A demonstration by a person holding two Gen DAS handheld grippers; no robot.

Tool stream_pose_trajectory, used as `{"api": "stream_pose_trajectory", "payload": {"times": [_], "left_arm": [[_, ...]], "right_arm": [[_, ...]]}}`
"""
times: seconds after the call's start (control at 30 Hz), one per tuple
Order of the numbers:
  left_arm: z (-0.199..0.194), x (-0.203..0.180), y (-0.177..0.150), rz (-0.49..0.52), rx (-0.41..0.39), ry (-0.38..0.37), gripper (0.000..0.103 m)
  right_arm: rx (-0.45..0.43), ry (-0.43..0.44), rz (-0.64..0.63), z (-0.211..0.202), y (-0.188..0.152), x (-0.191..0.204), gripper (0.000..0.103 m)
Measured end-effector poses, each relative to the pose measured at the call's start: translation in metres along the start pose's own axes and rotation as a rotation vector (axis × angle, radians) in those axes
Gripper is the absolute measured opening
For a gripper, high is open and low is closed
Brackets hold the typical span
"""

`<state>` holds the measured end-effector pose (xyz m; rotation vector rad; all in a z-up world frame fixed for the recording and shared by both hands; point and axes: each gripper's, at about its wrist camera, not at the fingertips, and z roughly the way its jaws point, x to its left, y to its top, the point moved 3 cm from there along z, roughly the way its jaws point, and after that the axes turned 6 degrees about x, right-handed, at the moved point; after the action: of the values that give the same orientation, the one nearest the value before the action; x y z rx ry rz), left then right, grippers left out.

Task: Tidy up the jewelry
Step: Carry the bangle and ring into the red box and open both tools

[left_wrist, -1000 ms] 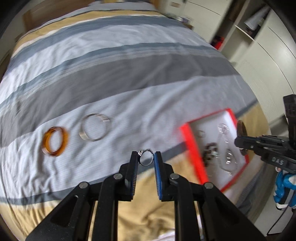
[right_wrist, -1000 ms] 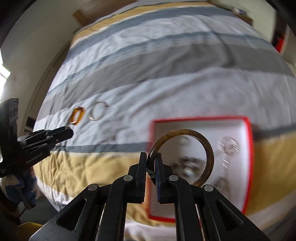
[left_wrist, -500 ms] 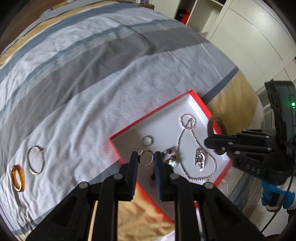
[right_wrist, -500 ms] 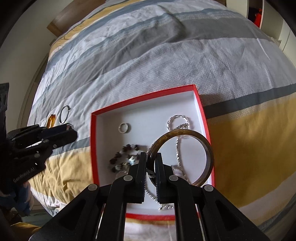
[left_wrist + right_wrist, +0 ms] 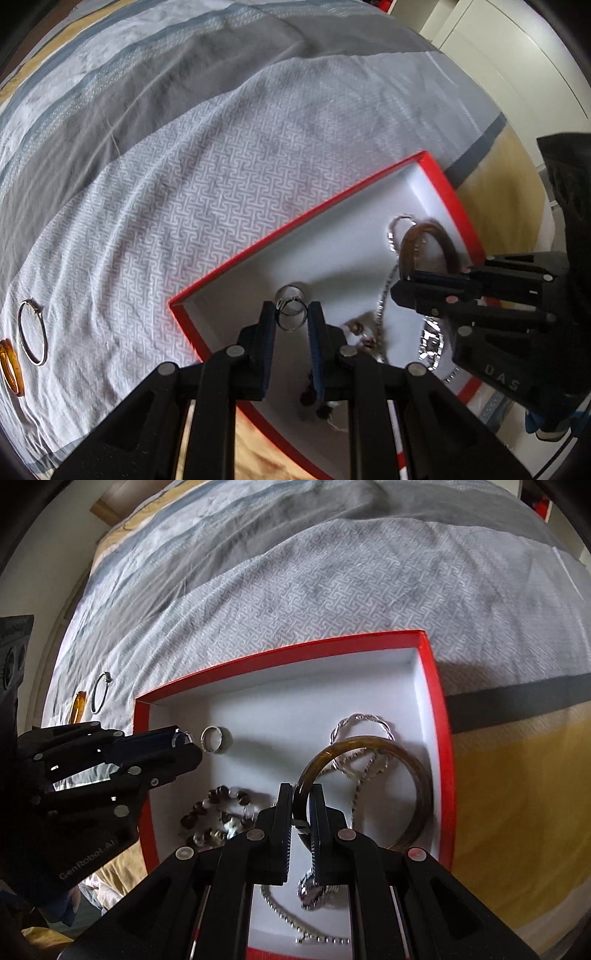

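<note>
The left gripper point(image 5: 291, 318) is pinching a ring point(image 5: 293, 317) over the red box point(image 5: 280, 653); the right gripper point(image 5: 300, 805) is pinching a brown bangle point(image 5: 364, 790) inside it; 2 bangles point(image 5: 32, 336) are lying at the frame's left on the bed point(image 5: 221, 166), unsorted; chains are crowding the box floor.

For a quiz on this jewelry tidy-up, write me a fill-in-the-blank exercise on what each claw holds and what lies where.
1. The left claw pinches a small silver ____.
2. The right claw grips a brown translucent ____.
3. Both claws hang over a shallow white box with a ____ rim.
4. On the bedspread outside the box, an amber bangle lies beside a thin ____ hoop.

Missing words: ring; bangle; red; silver
</note>
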<state>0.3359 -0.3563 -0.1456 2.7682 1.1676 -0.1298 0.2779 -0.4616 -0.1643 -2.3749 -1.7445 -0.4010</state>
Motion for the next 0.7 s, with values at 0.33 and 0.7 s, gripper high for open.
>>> {"api": "stream_pose_trajectory", "payload": {"times": [0.33,0.7], "left_arm": [[0.019,0.005,-0.001,-0.022,0.016,-0.022,0.017],[-0.006,0.019,-0.007,-0.024,-0.011,-0.02,0.032]], "right_arm": [[0.015,-0.014,0.002,0.012,0.011,0.004,0.009],[-0.011,-0.052,0.0,-0.005,0.014,0.017,0.027]]}}
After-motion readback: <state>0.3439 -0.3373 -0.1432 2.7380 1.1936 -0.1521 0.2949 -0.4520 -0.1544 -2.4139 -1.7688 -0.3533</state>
